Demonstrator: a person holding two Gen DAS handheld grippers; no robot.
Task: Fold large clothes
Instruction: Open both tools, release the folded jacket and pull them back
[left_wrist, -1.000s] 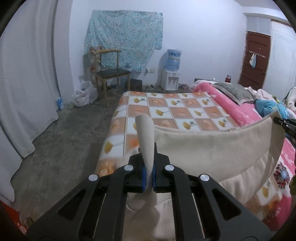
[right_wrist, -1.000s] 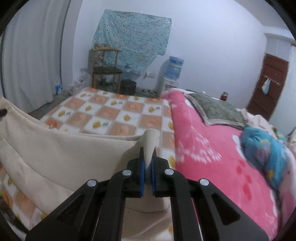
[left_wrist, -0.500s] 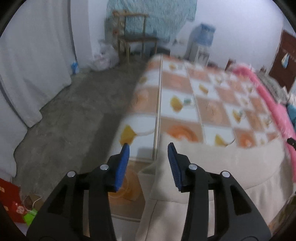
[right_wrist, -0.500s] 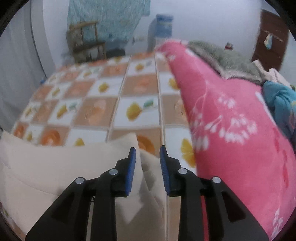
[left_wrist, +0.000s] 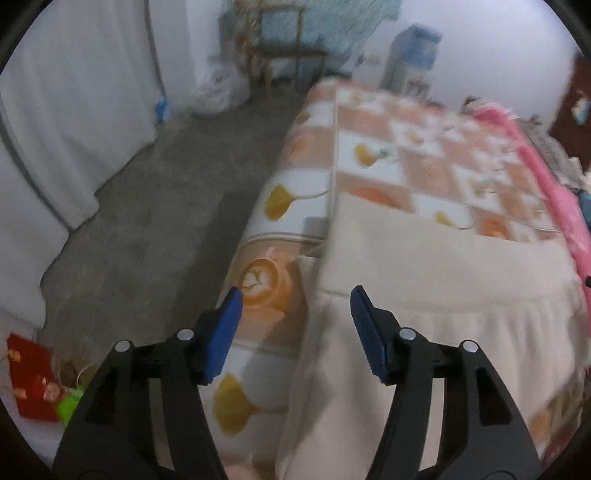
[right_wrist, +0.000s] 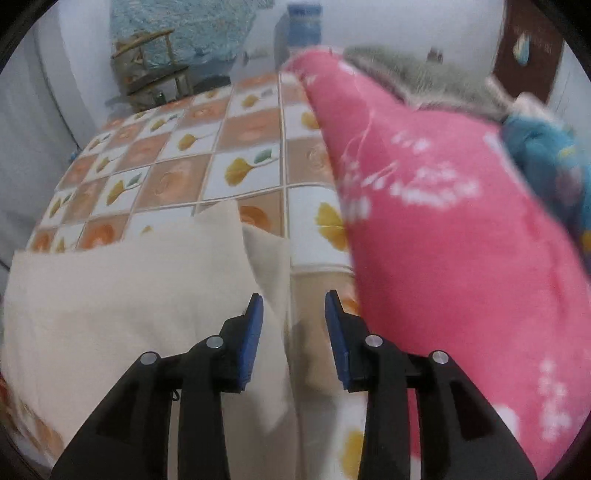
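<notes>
Beside the bed edge (left_wrist: 258, 221), cream garment (left_wrist: 424, 266) borders open floor (left_wrist: 147, 221).

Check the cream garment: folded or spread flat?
Folded. The cream garment lies doubled on the bed, one layer's edge across another.

Your left wrist camera looks steeply down over the bed's left edge, close above the cream garment (left_wrist: 424, 266). Your right wrist camera looks down beside the pink blanket (right_wrist: 443, 236). Both share the checkered sheet (left_wrist: 373, 155).
</notes>
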